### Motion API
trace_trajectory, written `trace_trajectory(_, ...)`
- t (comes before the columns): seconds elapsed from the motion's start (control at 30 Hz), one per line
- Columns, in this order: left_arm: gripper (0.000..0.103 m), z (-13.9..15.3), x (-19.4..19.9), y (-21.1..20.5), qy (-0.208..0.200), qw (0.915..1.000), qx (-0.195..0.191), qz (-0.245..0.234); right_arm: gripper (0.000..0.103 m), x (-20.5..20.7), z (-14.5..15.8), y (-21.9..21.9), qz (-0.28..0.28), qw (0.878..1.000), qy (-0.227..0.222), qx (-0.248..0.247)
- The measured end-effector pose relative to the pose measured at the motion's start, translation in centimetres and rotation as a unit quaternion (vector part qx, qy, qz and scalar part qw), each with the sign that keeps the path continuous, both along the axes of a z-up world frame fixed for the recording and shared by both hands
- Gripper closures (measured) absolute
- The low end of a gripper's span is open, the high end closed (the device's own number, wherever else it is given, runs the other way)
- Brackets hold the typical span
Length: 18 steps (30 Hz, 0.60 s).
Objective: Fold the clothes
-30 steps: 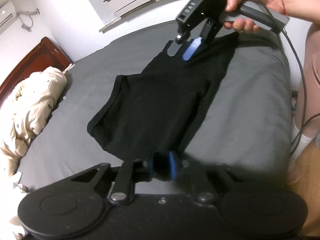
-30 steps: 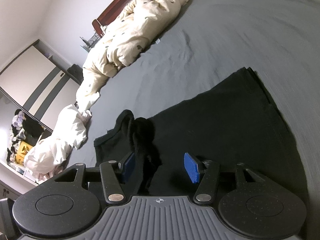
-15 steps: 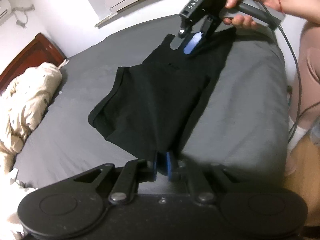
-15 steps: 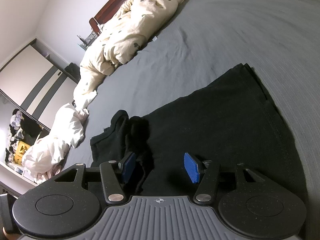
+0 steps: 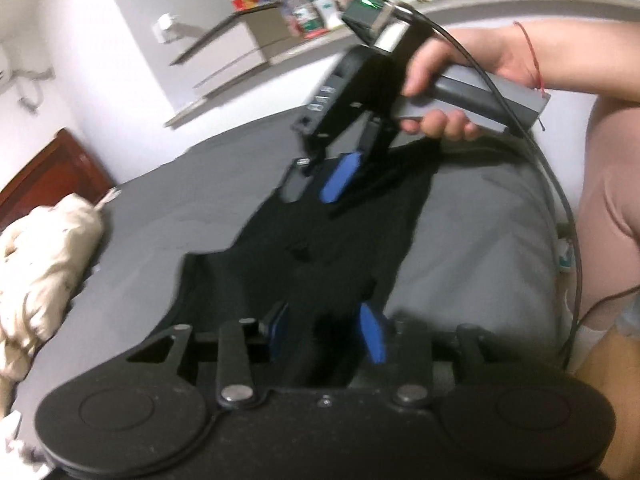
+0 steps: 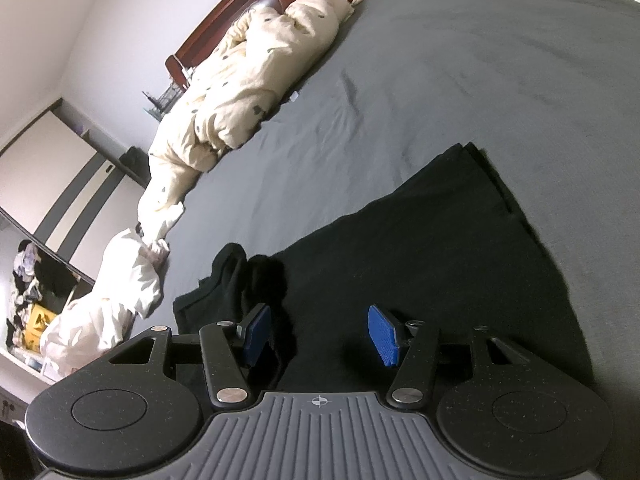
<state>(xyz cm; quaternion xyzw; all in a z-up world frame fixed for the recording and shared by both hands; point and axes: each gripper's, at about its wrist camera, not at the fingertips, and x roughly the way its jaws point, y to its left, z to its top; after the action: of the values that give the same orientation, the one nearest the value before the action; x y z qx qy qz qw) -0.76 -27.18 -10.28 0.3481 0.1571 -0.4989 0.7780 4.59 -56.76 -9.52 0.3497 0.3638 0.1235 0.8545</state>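
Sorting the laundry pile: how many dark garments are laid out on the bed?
1: a black garment spread on the grey bedsheet, below both grippers. Others may lie outside these views.

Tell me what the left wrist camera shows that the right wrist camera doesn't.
Only the left wrist view shows the right gripper from outside, the hand holding its grey handle, and a cluttered shelf. Its own left gripper has just been opening; the pads stand apart.

Only the right wrist view shows the wardrobe and white bundle.

Both show the black garment flat on the grey bed, the cream duvet and the wooden headboard.
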Motion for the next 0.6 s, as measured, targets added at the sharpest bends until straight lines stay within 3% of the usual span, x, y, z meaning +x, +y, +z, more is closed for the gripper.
trace_trajectory(0.13,0.066,-0.6,0.5,-1.7,0.024,0.9997,-0.002,-0.005,0.048,-0.2,-0.1,-0.5,-0.005,1.0,0.001,0.002)
trace_trajectory(0.3,0.092,-1.0,1.5,-1.7,0.061,0.998,-0.012,0.008,0.048,-0.4,-0.2,-1.1,-0.012,1.0,0.004,0.009)
trace_trajectory(0.6,0.092,0.0,1.4,-0.6,0.087,0.9958,-0.024,0.018,0.048,-0.6,0.2,-1.8,-0.035,0.999,-0.002,-0.001)
